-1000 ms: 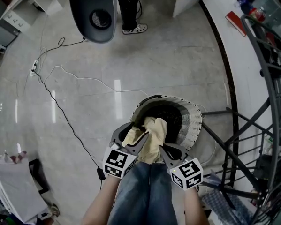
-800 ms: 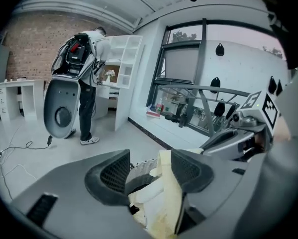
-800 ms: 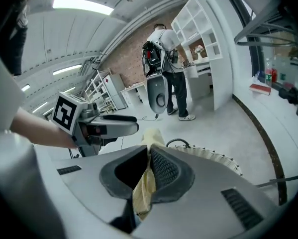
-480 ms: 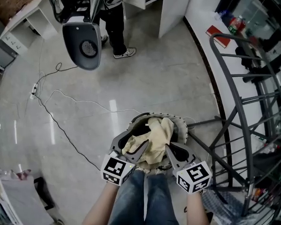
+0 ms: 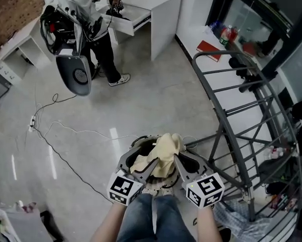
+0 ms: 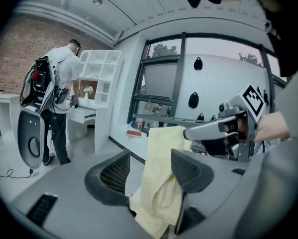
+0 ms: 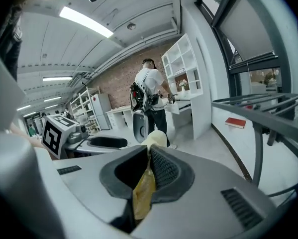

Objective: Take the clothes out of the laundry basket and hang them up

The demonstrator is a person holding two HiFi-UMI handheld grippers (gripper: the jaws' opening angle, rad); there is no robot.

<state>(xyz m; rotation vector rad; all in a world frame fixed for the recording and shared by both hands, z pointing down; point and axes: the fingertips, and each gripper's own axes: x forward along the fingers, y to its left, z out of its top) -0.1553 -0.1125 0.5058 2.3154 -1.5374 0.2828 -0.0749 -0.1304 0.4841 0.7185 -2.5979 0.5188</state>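
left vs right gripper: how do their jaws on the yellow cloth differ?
Left gripper: jaws stand wide apart. Right gripper: jaws nearly together.
The yellow cloth hangs loosely through the left gripper, lying against one jaw only; the right gripper pinches a thin fold of it.
Shared: the same cloth runs between both pairs of jaws.

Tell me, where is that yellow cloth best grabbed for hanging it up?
Probably along its upper edge, coming in from either side. The yellow cloth is limp and bunched, so pinching thin edge folds far apart should spread it. The right gripper pinches one fold this way between its fingers.
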